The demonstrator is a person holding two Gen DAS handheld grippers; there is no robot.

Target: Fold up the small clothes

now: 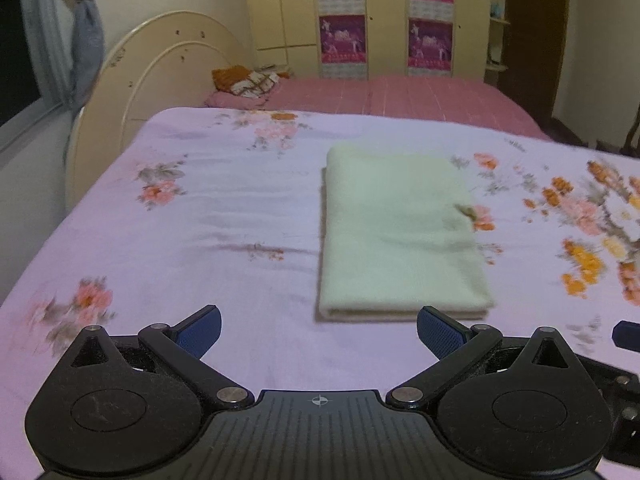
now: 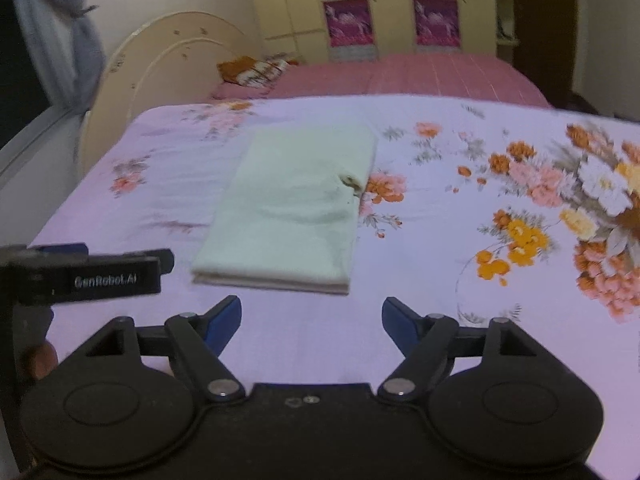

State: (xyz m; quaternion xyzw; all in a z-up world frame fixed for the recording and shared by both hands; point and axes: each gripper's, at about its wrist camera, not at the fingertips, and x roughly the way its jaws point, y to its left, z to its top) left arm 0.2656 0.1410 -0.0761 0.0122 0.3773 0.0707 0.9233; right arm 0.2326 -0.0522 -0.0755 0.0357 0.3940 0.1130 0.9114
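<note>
A pale cream cloth (image 1: 400, 232) lies folded into a neat rectangle on the lilac flowered bedsheet (image 1: 200, 208). It also shows in the right wrist view (image 2: 296, 204). My left gripper (image 1: 319, 330) is open and empty, hovering just short of the cloth's near edge. My right gripper (image 2: 311, 322) is open and empty, near the cloth's near right corner. The left gripper's body (image 2: 92, 276) shows at the left of the right wrist view. A tip of the right gripper (image 1: 626, 334) shows at the right edge of the left wrist view.
A second bed with a pink cover (image 1: 400, 96) and a patterned pillow (image 1: 248, 80) lies beyond. A cream headboard (image 1: 160, 80) stands at the left, a wardrobe (image 1: 384, 16) at the back, a curtain (image 1: 64, 40) by the window.
</note>
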